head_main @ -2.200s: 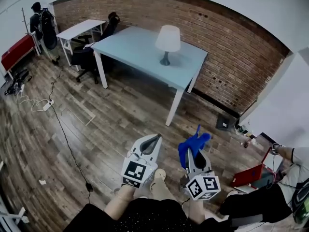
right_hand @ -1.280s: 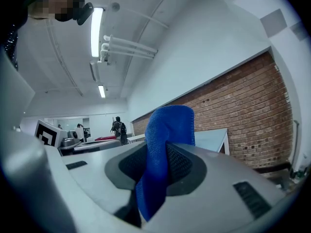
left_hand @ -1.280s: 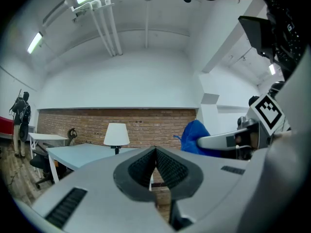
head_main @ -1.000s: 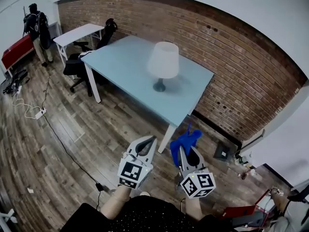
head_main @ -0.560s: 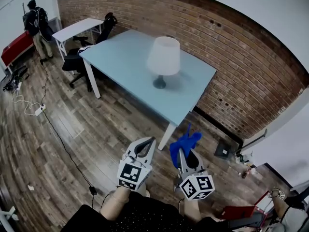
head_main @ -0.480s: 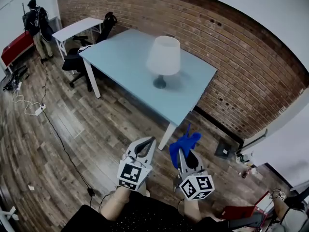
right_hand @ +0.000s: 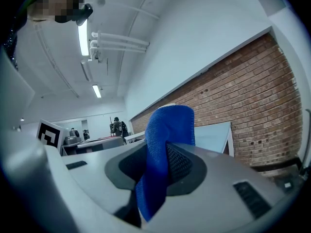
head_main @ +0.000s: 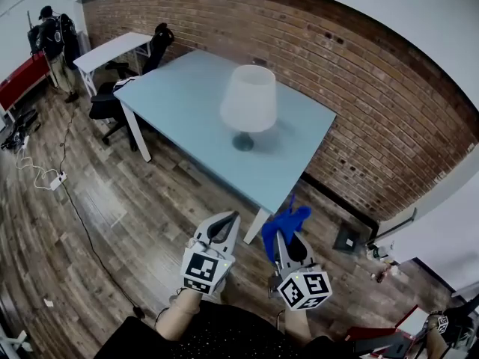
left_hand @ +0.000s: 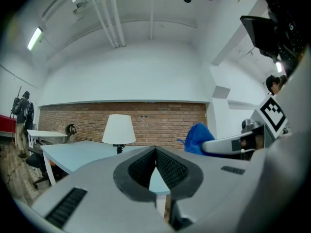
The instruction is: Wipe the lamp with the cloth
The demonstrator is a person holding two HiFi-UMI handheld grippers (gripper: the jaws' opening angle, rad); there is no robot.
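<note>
A white-shaded lamp (head_main: 248, 100) on a dark foot stands upright near the middle of a pale blue table (head_main: 179, 103); it also shows ahead in the left gripper view as the lamp (left_hand: 119, 130). My right gripper (head_main: 279, 233) is shut on a blue cloth (head_main: 285, 221), whose bunched end sticks out past the jaws; in the right gripper view the blue cloth (right_hand: 164, 149) fills the gap. My left gripper (head_main: 227, 226) is shut with nothing in it. Both grippers hang over the floor, short of the table's near corner.
A brick wall (head_main: 359, 88) runs behind the table. A white desk (head_main: 112, 47) and a black office chair (head_main: 108, 99) stand at the far left, with a person (head_main: 46, 36) beyond. Cables (head_main: 45, 174) trail on the wood floor. A table leg (head_main: 256, 226) is just ahead.
The table and lamp have drawn nearer and larger in the head view as I walk toward them. Both grippers keep their pose, the cloth still held in the right one.
</note>
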